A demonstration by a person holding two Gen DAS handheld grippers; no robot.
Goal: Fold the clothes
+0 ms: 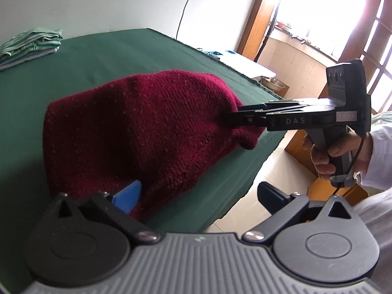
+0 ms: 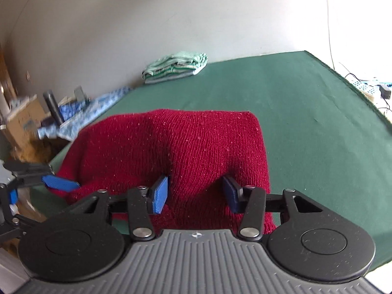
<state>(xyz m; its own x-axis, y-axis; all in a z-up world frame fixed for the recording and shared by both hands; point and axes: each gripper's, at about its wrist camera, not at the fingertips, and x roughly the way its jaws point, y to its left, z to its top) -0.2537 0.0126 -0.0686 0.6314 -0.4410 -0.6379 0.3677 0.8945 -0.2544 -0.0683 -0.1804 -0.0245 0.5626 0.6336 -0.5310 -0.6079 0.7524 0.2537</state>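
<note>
While my left wrist view shows the maroon knit sweater (image 1: 137,127) bunched on the green table (image 1: 103,54), left gripper (image 1: 196,196) spread wide, the right view has the right gripper (image 2: 196,194) parted around its soft, floppy hem, best pinched there.

hidden: right tool (image 1: 226,120) tips in maroon sweater (image 1: 137,132) | blurred: clutter (image 2: 36,120) beside table
</note>
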